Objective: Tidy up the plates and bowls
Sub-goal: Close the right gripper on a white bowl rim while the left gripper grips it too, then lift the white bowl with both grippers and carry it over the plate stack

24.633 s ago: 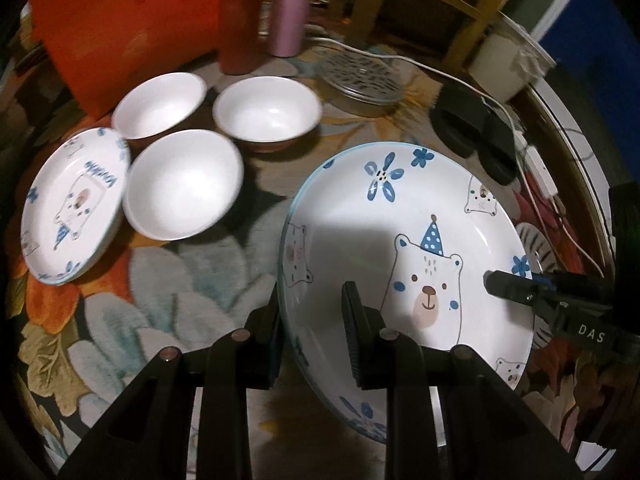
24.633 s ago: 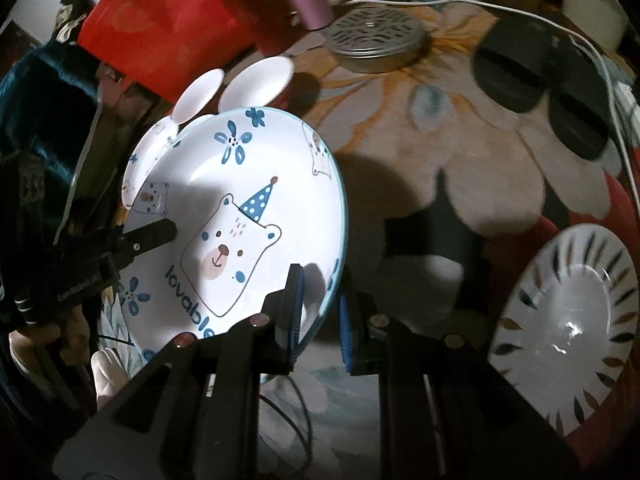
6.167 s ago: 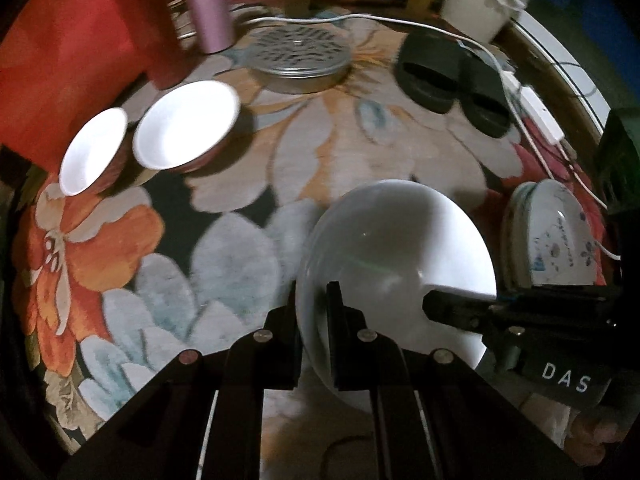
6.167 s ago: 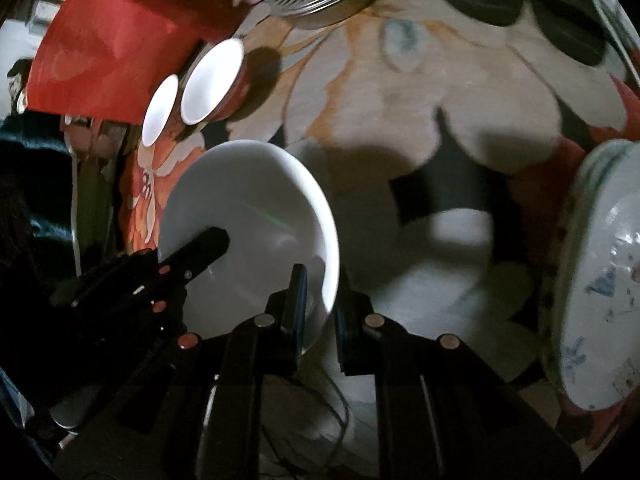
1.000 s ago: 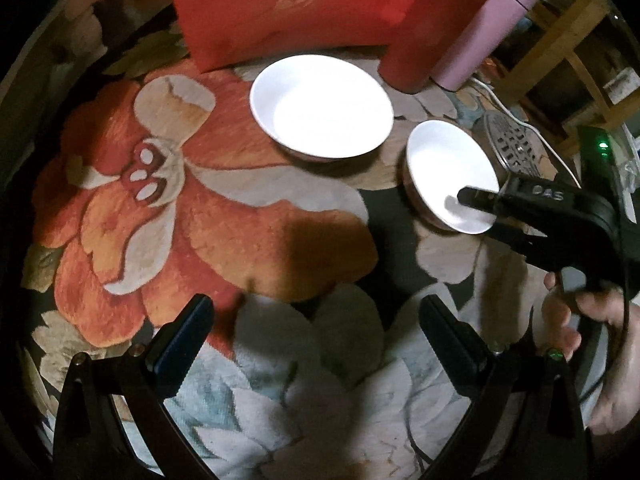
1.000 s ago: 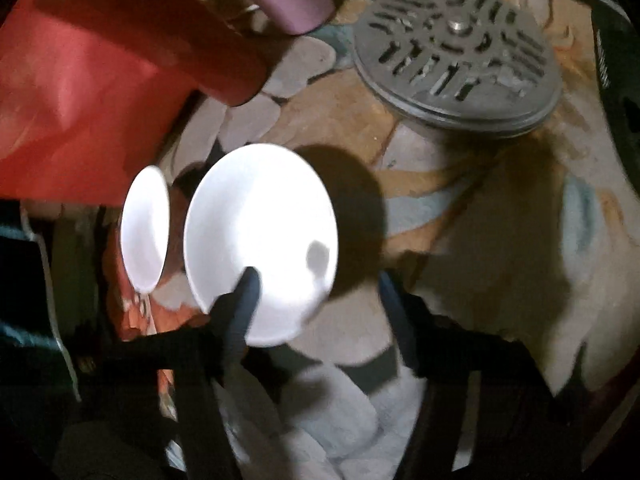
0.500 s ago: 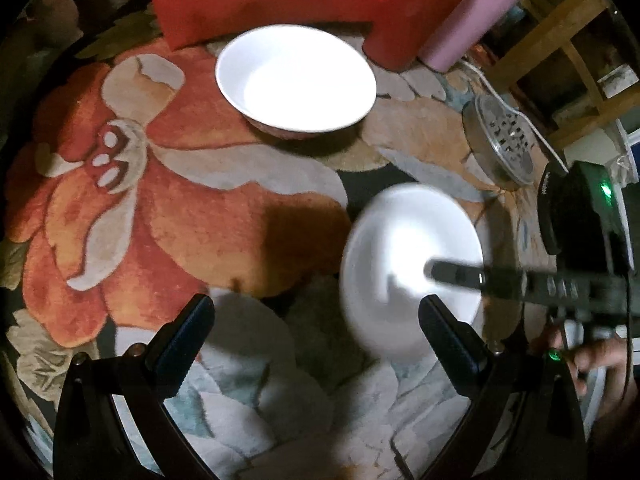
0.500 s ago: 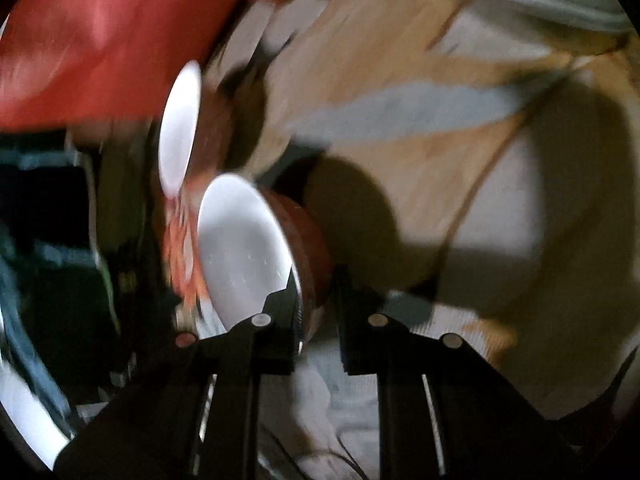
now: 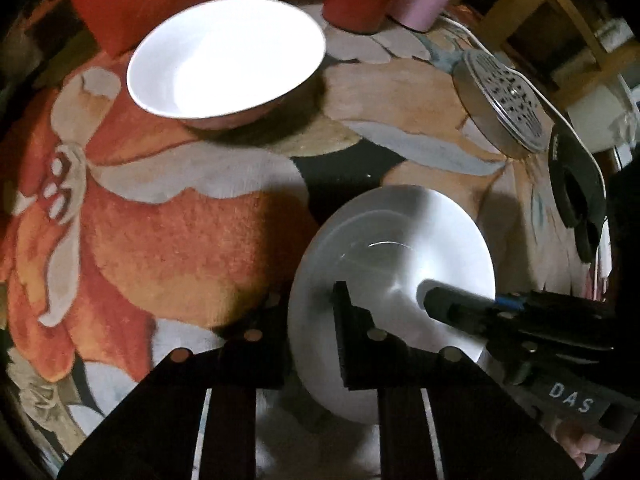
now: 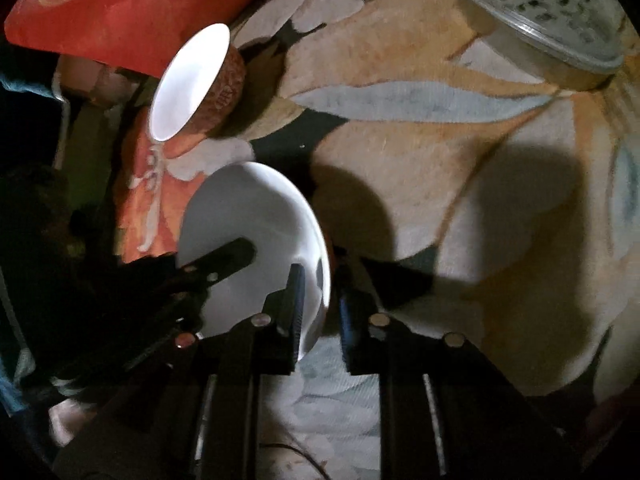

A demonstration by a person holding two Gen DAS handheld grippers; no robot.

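Both claws pinched one white ceramic bowl [image 9: 400, 256] at lower centre; another round white bowl [image 9: 226, 56], upper left, remained unstacked.

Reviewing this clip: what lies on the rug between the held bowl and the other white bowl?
Nothing: in the left wrist view, only bare flowered rug separates the held bowl from the other white bowl.
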